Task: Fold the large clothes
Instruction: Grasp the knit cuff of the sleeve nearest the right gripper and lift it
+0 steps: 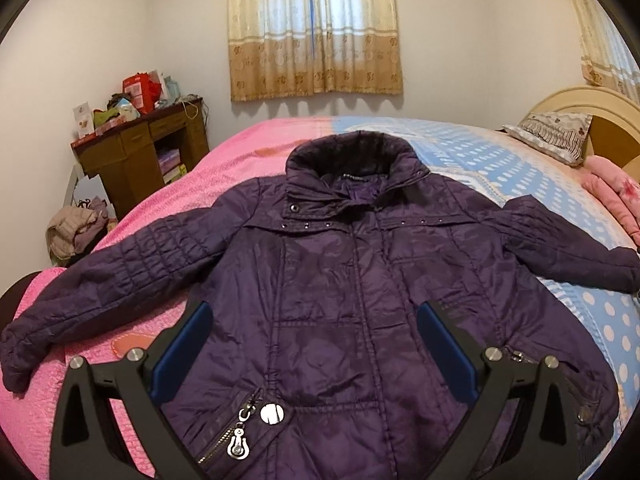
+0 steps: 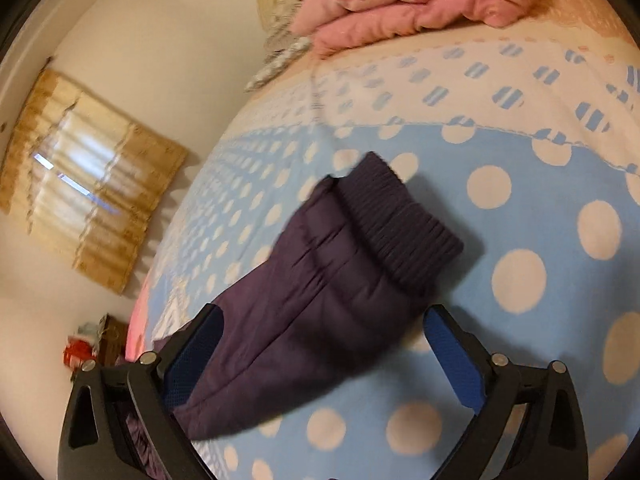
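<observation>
A dark purple quilted jacket [image 1: 340,280] lies face up and spread out on the bed, collar at the far side, both sleeves out to the sides. My left gripper [image 1: 316,320] is open above the jacket's lower front, near the zip pocket [image 1: 240,428]. My right gripper [image 2: 324,328] is open over the jacket's right sleeve [image 2: 320,304], whose ribbed cuff [image 2: 396,220] points away from me. The sleeve lies between the blue pads [image 2: 452,360], which do not press on it.
The bed cover is pink [image 1: 240,152] on the left and blue with white dots [image 2: 520,240] on the right. A folded pink quilt [image 2: 420,0] and a pillow [image 1: 552,136] lie near the headboard. A cluttered wooden desk [image 1: 144,148] stands left of the bed.
</observation>
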Tool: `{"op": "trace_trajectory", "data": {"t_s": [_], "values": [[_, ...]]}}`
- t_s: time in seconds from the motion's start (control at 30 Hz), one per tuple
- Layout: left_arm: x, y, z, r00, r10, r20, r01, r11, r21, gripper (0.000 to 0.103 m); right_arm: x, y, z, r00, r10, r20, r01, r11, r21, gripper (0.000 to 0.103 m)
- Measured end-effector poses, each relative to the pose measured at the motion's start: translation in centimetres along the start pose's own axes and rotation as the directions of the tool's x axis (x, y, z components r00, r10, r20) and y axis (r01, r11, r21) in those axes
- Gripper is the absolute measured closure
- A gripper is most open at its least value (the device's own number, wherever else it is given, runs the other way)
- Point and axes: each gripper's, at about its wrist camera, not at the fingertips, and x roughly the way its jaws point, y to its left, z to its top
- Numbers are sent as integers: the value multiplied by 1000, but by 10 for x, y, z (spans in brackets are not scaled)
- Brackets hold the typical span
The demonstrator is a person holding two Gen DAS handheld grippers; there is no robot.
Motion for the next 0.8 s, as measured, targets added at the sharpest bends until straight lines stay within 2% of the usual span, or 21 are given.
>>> {"op": "trace_trajectory", "data": {"t_s": [0.07, 0.1, 0.13, 0.17, 0.23, 0.27, 0.4, 0.53, 0.67, 0.8], "values": [[4, -4, 0, 1000, 4, -8, -4, 1000, 10, 0, 15, -8, 6, 1000, -11, -10, 11, 999, 40, 24], [5, -4, 0, 1000, 1, -12, -1, 1000, 12, 0, 18, -9, 9, 1000, -16, 1, 16, 999, 40, 26], [6, -5, 0, 1000, -1, -16, 2, 1000, 12, 0, 20, -9, 12, 1000, -17, 11, 17, 999, 34, 34], [6, -5, -1, 1000, -4, -19, 5, 1000, 11, 0, 23, -9, 15, 1000, -11, 13, 10, 999, 32, 54], [6, -4, -1, 1000, -11, -24, 11, 1000, 6, 0, 25, -12, 18, 999, 50, 1, -50, 998, 42, 65], [4, -3, -1, 1000, -13, -24, 13, 1000, 2, 0, 24, -11, 20, 998, 54, 10, -55, 998, 30, 69], [0, 4, 0, 1000, -24, -17, 23, 1000, -21, 0, 0, 10, 21, 992, 95, 88, -89, 994, -63, 72], [-6, 12, 1, 999, -39, -7, 39, 998, -46, 0, -36, 48, 33, 971, 159, 177, -130, 978, -163, 73], [-14, 22, 1, 999, -50, 12, 51, 996, -71, 0, -68, 105, 42, 950, 213, 228, -138, 942, -307, 73], [-19, 33, 0, 998, -64, 24, 66, 993, -95, 0, -87, 162, 43, 935, 256, 244, -131, 892, -433, 74]]}}
